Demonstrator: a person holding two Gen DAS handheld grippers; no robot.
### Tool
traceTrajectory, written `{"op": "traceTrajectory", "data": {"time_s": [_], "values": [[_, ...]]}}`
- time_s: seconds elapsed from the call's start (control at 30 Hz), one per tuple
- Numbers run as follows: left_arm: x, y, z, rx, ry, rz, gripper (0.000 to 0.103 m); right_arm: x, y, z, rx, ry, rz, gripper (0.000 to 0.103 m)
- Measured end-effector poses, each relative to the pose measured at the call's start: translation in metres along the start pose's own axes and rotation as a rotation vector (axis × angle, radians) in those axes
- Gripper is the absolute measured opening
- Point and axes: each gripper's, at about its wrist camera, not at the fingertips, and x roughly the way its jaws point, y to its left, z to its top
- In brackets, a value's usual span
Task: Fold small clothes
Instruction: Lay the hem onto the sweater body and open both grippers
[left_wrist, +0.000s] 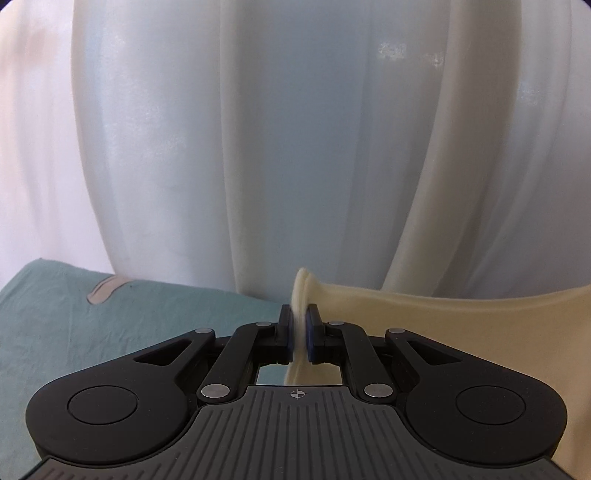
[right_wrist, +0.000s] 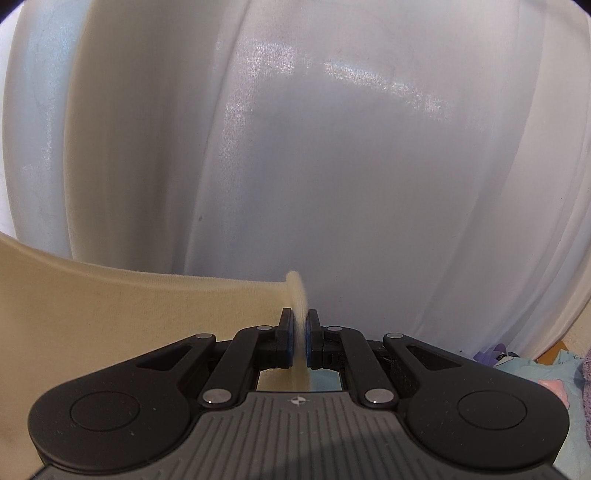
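Observation:
A small cream-coloured garment (left_wrist: 461, 332) is held up between both grippers. My left gripper (left_wrist: 299, 334) is shut on its left corner, and the cloth runs off to the right. My right gripper (right_wrist: 300, 338) is shut on the other corner of the cream garment (right_wrist: 110, 325), and the cloth runs off to the left. The edge between the two grips sags a little. The lower part of the garment hangs below the grippers, out of sight.
White curtains (left_wrist: 295, 147) fill the background in both views (right_wrist: 332, 184). A teal cloth-covered surface (left_wrist: 110, 332) lies below on the left. Other small clothes, teal, pink and purple (right_wrist: 554, 373), lie at the lower right by a wooden edge.

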Motion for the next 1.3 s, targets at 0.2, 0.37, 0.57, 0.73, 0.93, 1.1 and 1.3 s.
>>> {"op": "traceTrajectory", "data": {"time_s": [0.2, 0.37, 0.57, 0.73, 0.93, 1.1, 1.3], "values": [[0.007, -0.007, -0.015, 0.036, 0.012, 0.050, 0.021, 0.009, 0.005, -0.007, 0.034, 0.003, -0.047, 0.007], [0.004, -0.019, -0.029, 0.036, 0.010, -0.085, 0.047, 0.008, 0.031, -0.014, 0.094, 0.042, 0.225, 0.014], [0.041, -0.034, -0.057, 0.077, 0.051, -0.026, 0.062, 0.034, 0.054, -0.039, 0.065, 0.116, 0.323, 0.015], [0.050, -0.009, -0.063, -0.060, 0.076, -0.098, 0.072, 0.031, 0.000, -0.056, 0.224, 0.116, 0.207, 0.002], [0.048, -0.004, -0.065, -0.085, 0.072, -0.116, 0.072, 0.025, -0.056, -0.077, 0.450, 0.120, 0.152, 0.000], [0.048, 0.002, -0.063, -0.131, 0.065, -0.142, 0.072, 0.029, -0.037, -0.069, 0.331, 0.141, 0.109, 0.000], [0.027, 0.021, -0.064, -0.191, 0.098, -0.096, 0.086, -0.013, -0.029, -0.059, 0.208, 0.098, 0.018, 0.031]]}}
